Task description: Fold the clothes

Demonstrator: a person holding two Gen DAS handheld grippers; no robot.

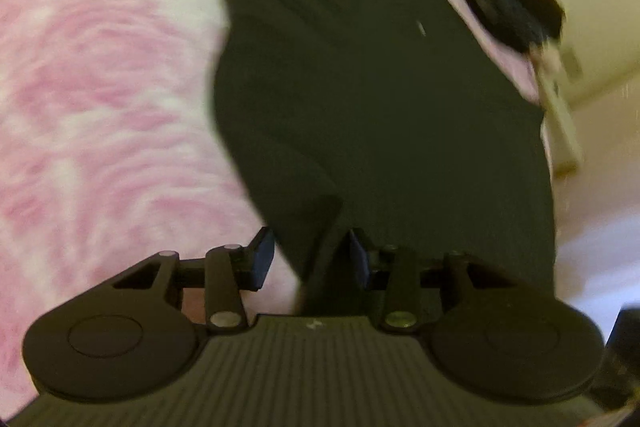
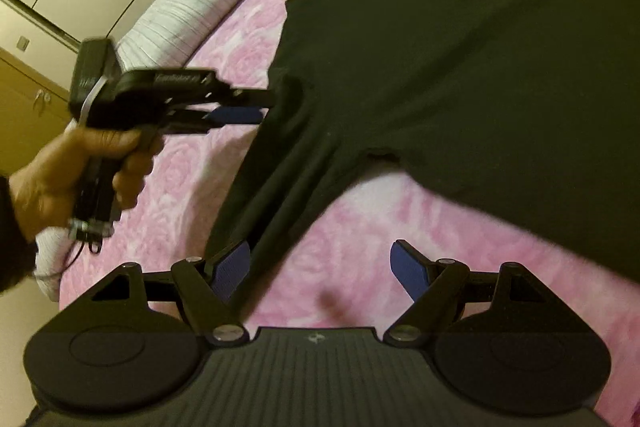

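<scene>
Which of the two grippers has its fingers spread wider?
The right gripper: its blue pads stand far apart above the pink bedcover. The left gripper, at the edge of the black shirt, holds its fingers much closer.

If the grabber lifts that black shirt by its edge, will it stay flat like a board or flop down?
Probably flop. The black shirt already wrinkles and bunches where the left gripper meets its edge, so it looks soft. It drapes over the pink bedspread, so the rest would likely hang and drag. It seems light, thin cloth.
</scene>
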